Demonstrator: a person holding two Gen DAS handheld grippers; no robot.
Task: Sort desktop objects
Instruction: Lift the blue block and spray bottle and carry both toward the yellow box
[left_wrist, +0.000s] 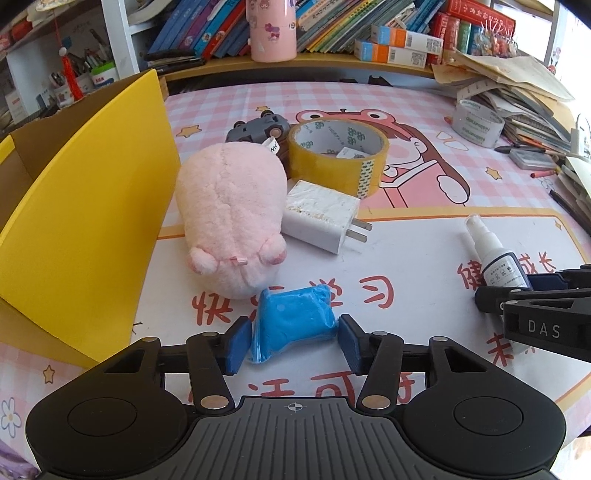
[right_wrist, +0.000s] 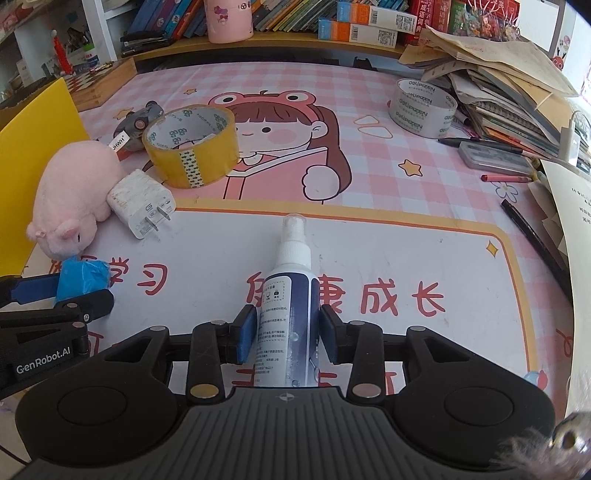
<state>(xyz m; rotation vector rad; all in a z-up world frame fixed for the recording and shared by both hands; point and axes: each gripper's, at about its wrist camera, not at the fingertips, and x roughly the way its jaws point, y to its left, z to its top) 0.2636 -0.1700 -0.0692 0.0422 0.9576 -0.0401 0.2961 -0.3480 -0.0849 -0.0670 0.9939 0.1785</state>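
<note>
My left gripper (left_wrist: 293, 338) has its blue pads on both sides of a blue clay packet (left_wrist: 293, 321) lying on the desk mat; the pads touch its sides. The packet also shows in the right wrist view (right_wrist: 83, 278). My right gripper (right_wrist: 288, 334) has its pads against a white spray bottle (right_wrist: 290, 295) with a dark blue label, lying on the mat with its nozzle pointing away. The bottle also shows in the left wrist view (left_wrist: 495, 258). A pink plush pig (left_wrist: 229, 214), a white charger plug (left_wrist: 321, 218), a yellow tape roll (left_wrist: 338, 155) and a grey toy car (left_wrist: 258, 129) lie beyond the packet.
A yellow cardboard box (left_wrist: 85, 218) stands open at the left. A white tape roll (right_wrist: 423, 107), pens and a paper stack (right_wrist: 509, 92) crowd the right side. A bookshelf ledge with a pink cup (left_wrist: 273, 29) runs along the back.
</note>
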